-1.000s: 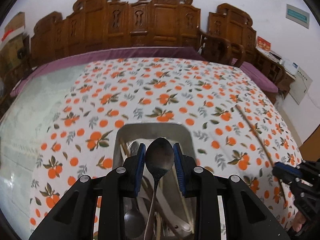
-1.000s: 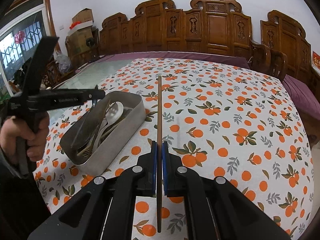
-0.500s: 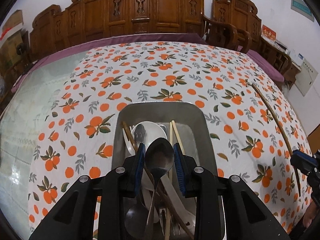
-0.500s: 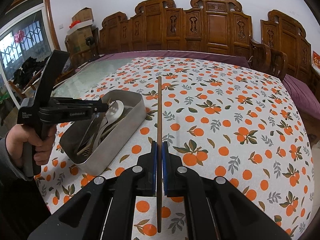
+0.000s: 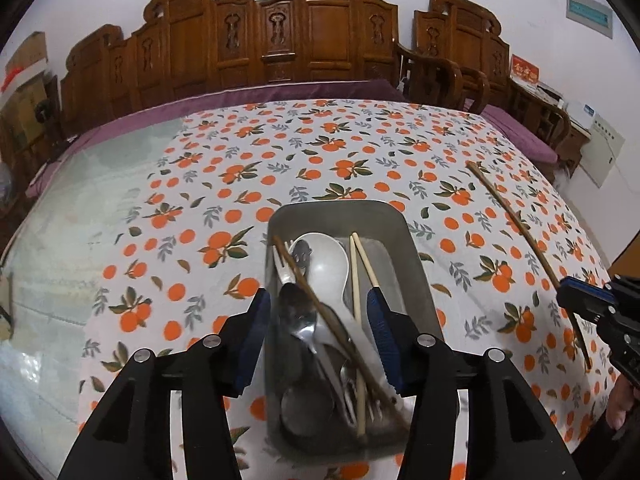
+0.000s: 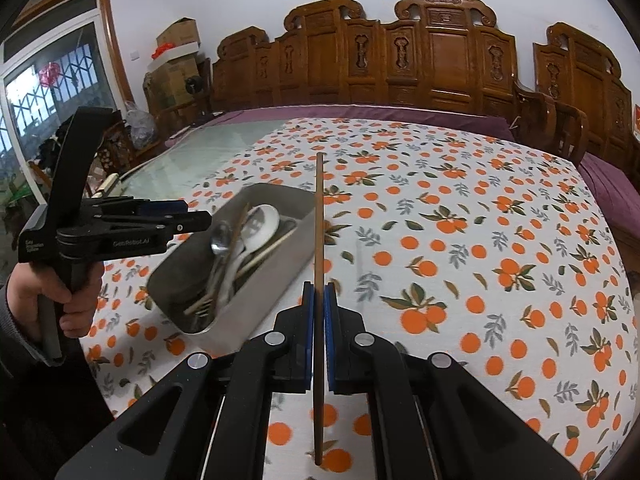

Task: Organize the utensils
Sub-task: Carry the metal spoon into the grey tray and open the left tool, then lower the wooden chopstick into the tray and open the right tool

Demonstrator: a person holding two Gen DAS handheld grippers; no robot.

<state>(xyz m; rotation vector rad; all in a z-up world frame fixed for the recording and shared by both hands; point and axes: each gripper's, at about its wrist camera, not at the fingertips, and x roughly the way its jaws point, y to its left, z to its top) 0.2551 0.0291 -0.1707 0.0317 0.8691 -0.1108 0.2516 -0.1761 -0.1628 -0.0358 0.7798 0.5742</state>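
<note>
My left gripper (image 5: 318, 336) hangs over the metal tray (image 5: 336, 206), jaws opening and pads apart. The metal spoon (image 5: 298, 316), blurred, lies below them among the tray's utensils, touching neither pad. The tray also holds a white spoon (image 5: 324, 264), pale chopsticks (image 5: 360, 272), a brown chopstick (image 5: 316, 308) and a fork. My right gripper (image 6: 319, 300) is shut on another brown chopstick (image 6: 319, 240), held above the cloth just right of the tray (image 6: 280, 280). The right wrist view shows the left gripper (image 6: 180, 216) above the metal spoon (image 6: 221, 236).
An orange-print tablecloth (image 6: 460, 240) covers most of the table; bare glass (image 5: 80, 208) shows at its left. A carved wooden bench (image 6: 440, 52) with a purple cushion runs along the far edge. A hand (image 6: 60, 292) grips the left gripper's handle.
The left jaws have spread and the metal spoon has left them and dropped into the tray. The left gripper came further over the tray. The right gripper kept still with its chopstick.
</note>
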